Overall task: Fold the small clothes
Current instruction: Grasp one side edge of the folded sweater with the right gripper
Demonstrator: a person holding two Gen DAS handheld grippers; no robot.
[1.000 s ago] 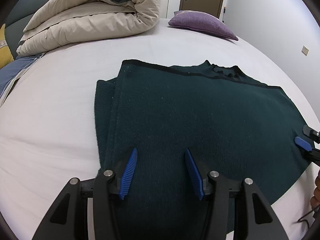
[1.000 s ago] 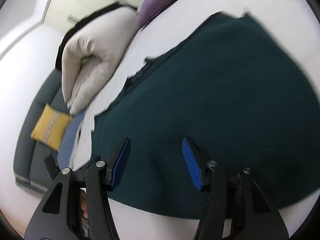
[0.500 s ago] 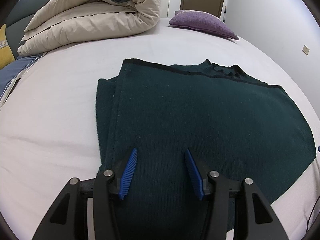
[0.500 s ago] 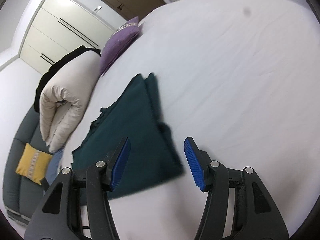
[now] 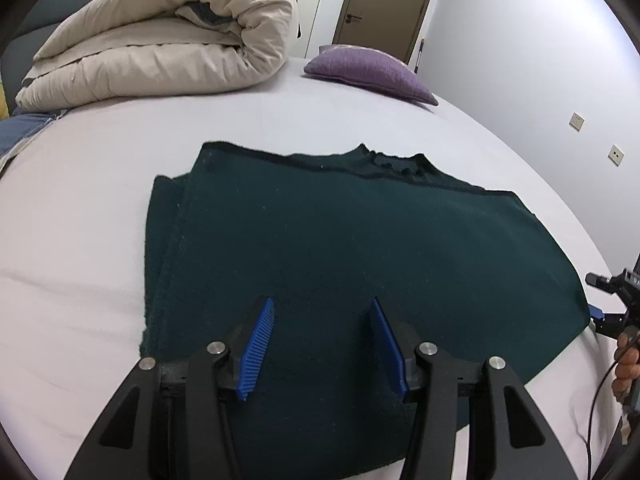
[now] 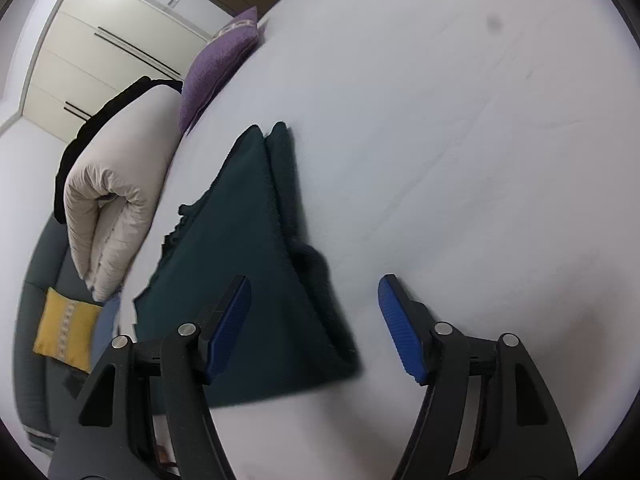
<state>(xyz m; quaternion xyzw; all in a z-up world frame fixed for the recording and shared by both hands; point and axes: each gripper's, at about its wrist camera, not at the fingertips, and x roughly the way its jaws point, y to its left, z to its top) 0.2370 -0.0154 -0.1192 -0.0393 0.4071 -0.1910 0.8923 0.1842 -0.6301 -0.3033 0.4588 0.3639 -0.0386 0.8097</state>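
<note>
A dark green knitted garment (image 5: 340, 248) lies flat and folded on the white bed (image 5: 80, 184), its neckline at the far edge. My left gripper (image 5: 322, 344) is open and empty, hovering over the garment's near edge. In the right wrist view the garment (image 6: 248, 264) lies left of centre. My right gripper (image 6: 316, 328) is open and empty, over the garment's near corner and the bare sheet. The right gripper also shows in the left wrist view (image 5: 608, 312) at the garment's right edge.
A rolled beige duvet (image 5: 168, 40) and a purple pillow (image 5: 368, 72) lie at the far side of the bed. A grey sofa with a yellow cushion (image 6: 66, 332) stands to the left. White sheet (image 6: 460, 140) stretches right of the garment.
My right gripper has swung away from over the garment to its right edge and opened wider. The left gripper has tilted up a little and stays open.
</note>
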